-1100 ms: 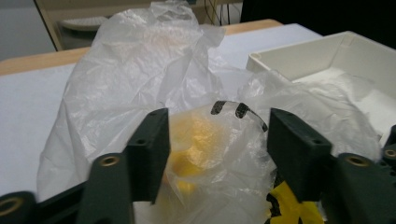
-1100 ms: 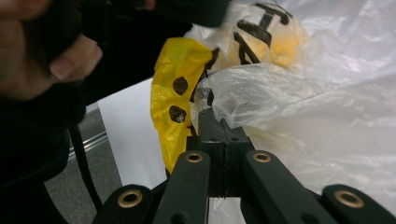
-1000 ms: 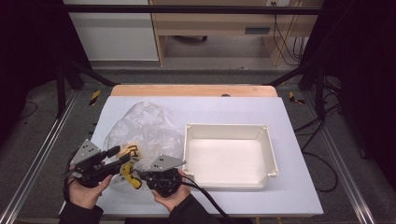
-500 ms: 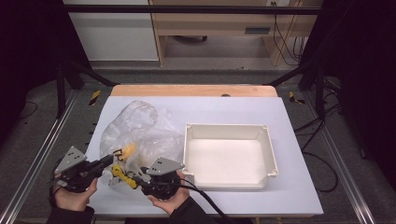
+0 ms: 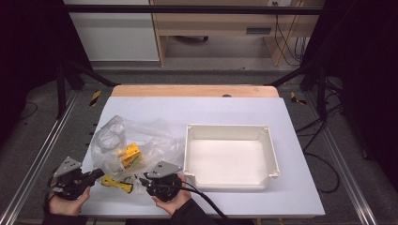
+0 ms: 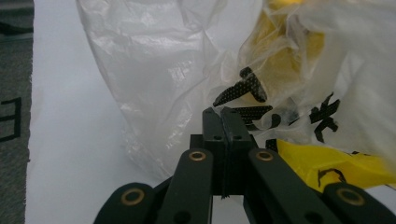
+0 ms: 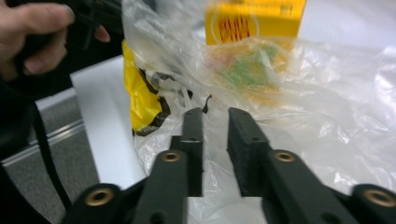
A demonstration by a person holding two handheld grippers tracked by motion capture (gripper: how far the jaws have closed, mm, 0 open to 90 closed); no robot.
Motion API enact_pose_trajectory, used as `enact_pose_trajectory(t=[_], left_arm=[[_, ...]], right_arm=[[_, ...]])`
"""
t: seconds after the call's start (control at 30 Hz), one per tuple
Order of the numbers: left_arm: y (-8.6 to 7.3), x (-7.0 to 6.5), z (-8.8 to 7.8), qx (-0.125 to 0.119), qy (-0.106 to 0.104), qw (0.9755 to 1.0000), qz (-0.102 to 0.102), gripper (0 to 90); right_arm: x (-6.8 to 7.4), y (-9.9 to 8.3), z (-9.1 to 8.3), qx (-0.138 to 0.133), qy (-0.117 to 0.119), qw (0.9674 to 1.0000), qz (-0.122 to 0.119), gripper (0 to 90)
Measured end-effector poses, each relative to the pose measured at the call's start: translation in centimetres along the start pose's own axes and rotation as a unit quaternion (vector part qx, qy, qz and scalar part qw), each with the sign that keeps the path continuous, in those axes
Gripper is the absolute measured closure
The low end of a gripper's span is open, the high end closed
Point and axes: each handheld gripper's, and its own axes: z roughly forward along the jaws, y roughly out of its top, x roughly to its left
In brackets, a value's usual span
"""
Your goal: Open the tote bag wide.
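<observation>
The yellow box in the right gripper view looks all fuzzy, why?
In the right gripper view the yellow box is blurred and out of focus; the jaws are sharper. In the high view the room's edges are dark, the table brightly lit.
</observation>
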Motion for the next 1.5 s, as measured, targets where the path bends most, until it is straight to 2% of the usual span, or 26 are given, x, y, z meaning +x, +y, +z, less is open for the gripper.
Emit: enact_pose_trajectory(t=[0.23,0.33,0.4,0.43,0.53,0.57,0.6,0.7,0.77,0.9,0.97,1.07,1.13,1.23,1.37,1.47,1.5], left_arm=[[-0.3,0.0,2.0,0.039,0.019,0.9989,0.017,89.6],[-0.4,0.2,2.4,0.042,0.021,0.9988,0.016,89.2],[-0.4,0.4,2.3,0.038,0.018,0.999,0.017,85.5],[-0.4,0.4,2.1,0.03,0.02,0.9993,0.012,85.5],[-0.2,0.8,0.9,-0.001,0.019,0.9998,0.0,72.5],[-0.2,0.9,0.3,-0.018,0.019,0.9996,-0.004,65.0],[0.0,0.8,-0.2,-0.036,0.018,0.9991,-0.009,65.0],[0.5,0.6,-1.8,-0.087,0.018,0.9959,-0.015,55.5],[0.9,0.2,-2.7,-0.116,0.018,0.9931,-0.01,49.5],[2.0,-0.9,-4.2,-0.158,0.007,0.9874,0.0,41.4],[2.7,-1.4,-4.5,-0.166,0.005,0.986,0.01,37.9],[3.7,-2.1,-4.5,-0.169,0.003,0.9853,0.023,34.5],[4.8,-2.8,-4.0,-0.158,-0.003,0.9869,0.03,30.5],[6.3,-3.6,-3.0,-0.147,0.0,0.9882,0.043,28.3],[8.1,-4.5,-1.0,-0.133,-0.001,0.9903,0.041,24.8],[9.2,-4.9,0.4,-0.115,0.037,0.9906,0.065,25.0],[9.4,-4.8,0.7,-0.111,0.049,0.9902,0.069,28.5]], right_arm=[[-0.4,-2.1,2.1,0.046,-0.014,0.9986,0.021,89.2],[-0.4,-2.5,2.6,0.055,-0.016,0.998,0.026,89.0],[-0.4,-2.7,2.8,0.06,-0.017,0.9978,0.025,88.9],[-0.4,-2.7,2.9,0.063,-0.019,0.9975,0.026,88.8],[-0.4,-2.9,3.2,0.065,-0.019,0.9974,0.027,88.7],[-0.5,-2.9,3.2,0.066,-0.018,0.9973,0.028,89.0],[-0.5,-2.9,3.2,0.066,-0.018,0.9973,0.028,89.0],[-0.6,-2.8,3.3,0.065,-0.019,0.9972,0.032,89.8],[-0.7,-2.9,3.4,0.065,-0.02,0.9972,0.029,90.0],[-0.6,-2.9,3.6,0.07,-0.021,0.9968,0.032,90.0],[-0.6,-3.0,3.6,0.071,-0.021,0.9968,0.032,90.0],[-0.6,-3.0,3.6,0.07,-0.019,0.9968,0.033,90.0],[-0.6,-3.0,3.7,0.07,-0.02,0.9969,0.03,90.0],[-0.6,-3.0,3.7,0.07,-0.02,0.9969,0.031,90.0],[-0.6,-3.0,3.7,0.069,-0.019,0.997,0.03,90.0],[-0.5,-3.0,3.6,0.069,-0.018,0.997,0.029,90.0],[-0.5,-3.0,3.5,0.069,-0.017,0.9971,0.028,90.0]])
